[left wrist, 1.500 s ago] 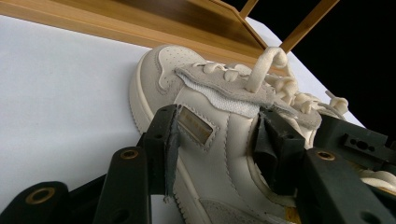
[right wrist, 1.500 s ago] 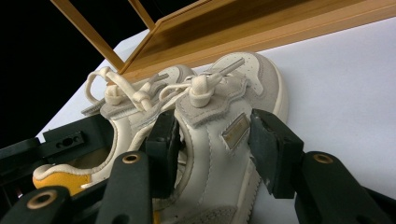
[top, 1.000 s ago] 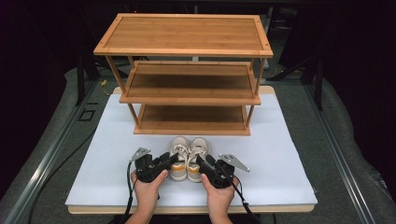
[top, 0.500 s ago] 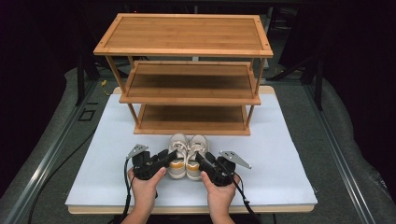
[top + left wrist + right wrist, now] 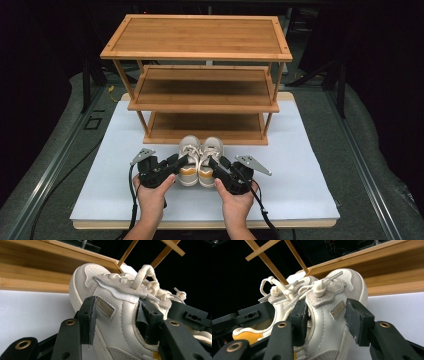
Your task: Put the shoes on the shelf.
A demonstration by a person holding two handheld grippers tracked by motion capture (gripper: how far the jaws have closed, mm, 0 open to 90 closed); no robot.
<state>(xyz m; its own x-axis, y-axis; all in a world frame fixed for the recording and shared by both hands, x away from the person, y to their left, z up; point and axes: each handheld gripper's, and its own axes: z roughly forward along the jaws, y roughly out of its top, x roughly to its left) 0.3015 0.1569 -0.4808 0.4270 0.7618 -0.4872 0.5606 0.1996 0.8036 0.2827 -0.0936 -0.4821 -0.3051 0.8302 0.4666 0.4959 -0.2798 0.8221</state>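
High view: rack [image 5: 200,90] behind shoes [image 5: 200,157]

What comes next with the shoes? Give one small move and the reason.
Probably lift both shoes together, just off the mat. The left claw straddles the left shoe and the right claw the right shoe, pads against their sides. The rack stands right behind, its shelves bare.
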